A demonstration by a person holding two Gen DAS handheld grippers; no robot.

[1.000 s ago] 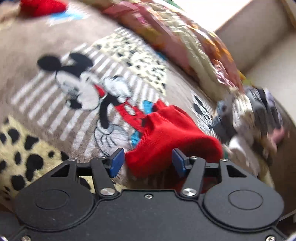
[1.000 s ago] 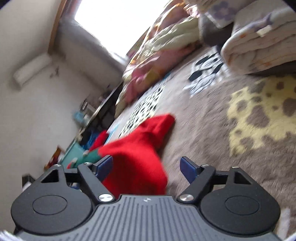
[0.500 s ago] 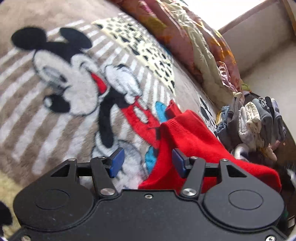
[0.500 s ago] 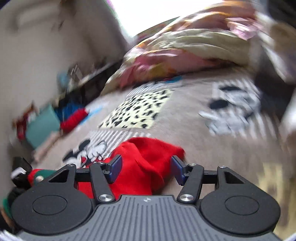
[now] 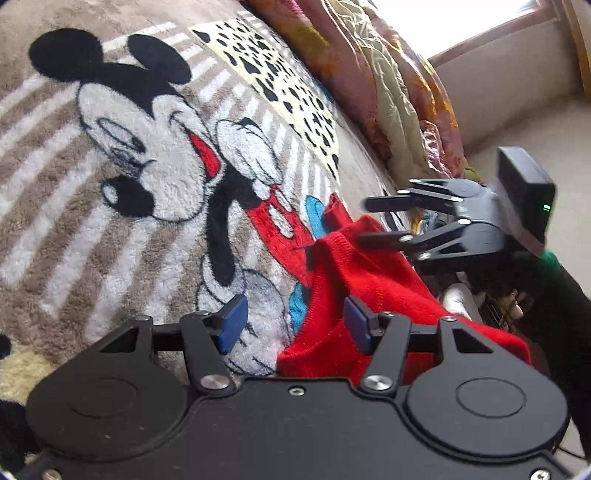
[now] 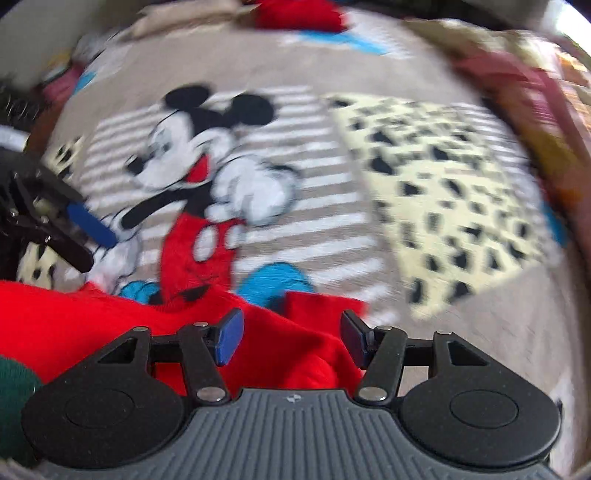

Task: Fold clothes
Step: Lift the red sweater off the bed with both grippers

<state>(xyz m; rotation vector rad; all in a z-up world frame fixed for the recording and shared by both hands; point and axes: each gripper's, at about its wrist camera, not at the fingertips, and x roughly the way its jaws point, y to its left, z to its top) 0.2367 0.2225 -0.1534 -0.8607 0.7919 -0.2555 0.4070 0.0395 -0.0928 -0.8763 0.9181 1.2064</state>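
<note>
Red sweater [image 5: 373, 291] beneath (spread) left gripper [image 5: 291, 325]

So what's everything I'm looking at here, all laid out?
Red knit garment: one, red, lying rumpled on the blanket in front of both grippers.
Mickey Mouse blanket: one, beige with white stripes and leopard-print patches, spread under everything.
Floral quilt: one, pink, orange and cream, bunched along the blanket's far edge.
Second red cloth: one, red, far end of the blanket, blurred.
Left hand-held gripper: black, blue pads, open, at the garment's edge.
Right hand-held gripper: black and grey, blue pads, open over the garment.
</note>
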